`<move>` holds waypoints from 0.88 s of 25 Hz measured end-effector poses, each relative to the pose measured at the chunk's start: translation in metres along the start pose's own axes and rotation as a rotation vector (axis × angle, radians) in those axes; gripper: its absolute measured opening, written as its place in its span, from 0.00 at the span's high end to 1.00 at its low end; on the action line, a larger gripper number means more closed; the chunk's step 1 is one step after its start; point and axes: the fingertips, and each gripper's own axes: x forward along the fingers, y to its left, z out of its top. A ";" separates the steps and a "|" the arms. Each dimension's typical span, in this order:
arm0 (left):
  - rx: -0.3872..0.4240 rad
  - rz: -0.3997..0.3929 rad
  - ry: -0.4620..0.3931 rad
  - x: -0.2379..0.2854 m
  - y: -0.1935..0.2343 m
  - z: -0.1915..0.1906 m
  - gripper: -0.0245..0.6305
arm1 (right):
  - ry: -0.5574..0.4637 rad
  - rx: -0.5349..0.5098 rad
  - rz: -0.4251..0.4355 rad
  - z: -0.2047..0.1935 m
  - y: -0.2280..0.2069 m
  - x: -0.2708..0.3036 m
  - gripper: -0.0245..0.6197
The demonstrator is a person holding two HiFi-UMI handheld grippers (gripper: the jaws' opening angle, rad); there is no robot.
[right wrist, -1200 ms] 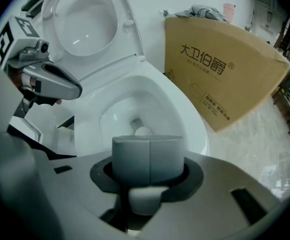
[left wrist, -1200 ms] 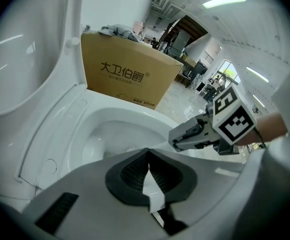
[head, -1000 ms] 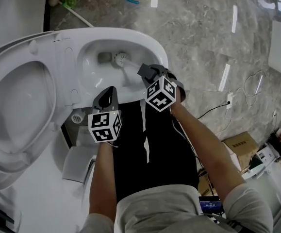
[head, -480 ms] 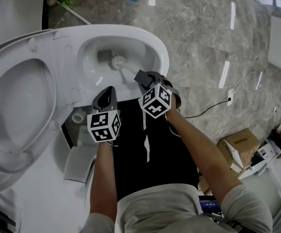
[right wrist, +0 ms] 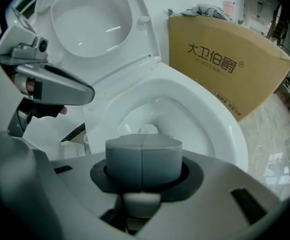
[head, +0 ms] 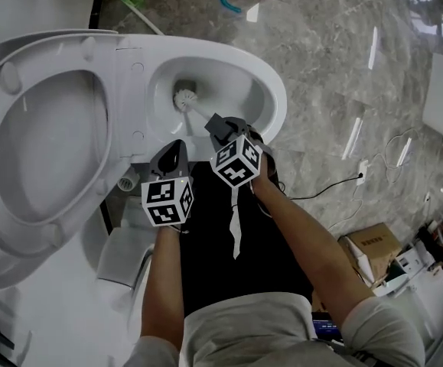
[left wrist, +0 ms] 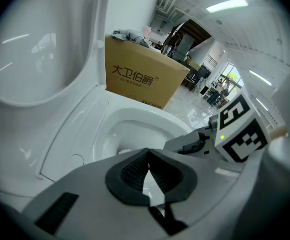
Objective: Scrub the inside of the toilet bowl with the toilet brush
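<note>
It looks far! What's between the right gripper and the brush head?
Just the brush's handle, joining right gripper and brush head; the head view shows it.

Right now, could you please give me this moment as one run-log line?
right hand-held gripper: shut on toilet brush | brush head: inside toilet bowl | left hand-held gripper: shut, empty

The grey cylindrical toilet-brush handle [right wrist: 143,159] is held clamped by the right gripper [right wrist: 142,186], pointed into the white ceramic toilet bowl [right wrist: 212,121]; a brown cardboard box [right wrist: 225,59] is seen behind.
</note>
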 end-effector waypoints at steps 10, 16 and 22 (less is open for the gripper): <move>-0.017 0.031 -0.031 -0.013 0.010 0.012 0.95 | -0.074 0.158 -0.021 0.013 -0.022 -0.018 0.74; 0.008 0.024 -0.030 -0.017 -0.019 0.012 0.95 | -0.126 0.210 -0.004 -0.005 -0.033 -0.056 0.74; 0.074 0.057 -0.032 -0.038 -0.060 0.011 0.95 | -0.190 0.248 -0.009 -0.019 -0.049 -0.118 0.73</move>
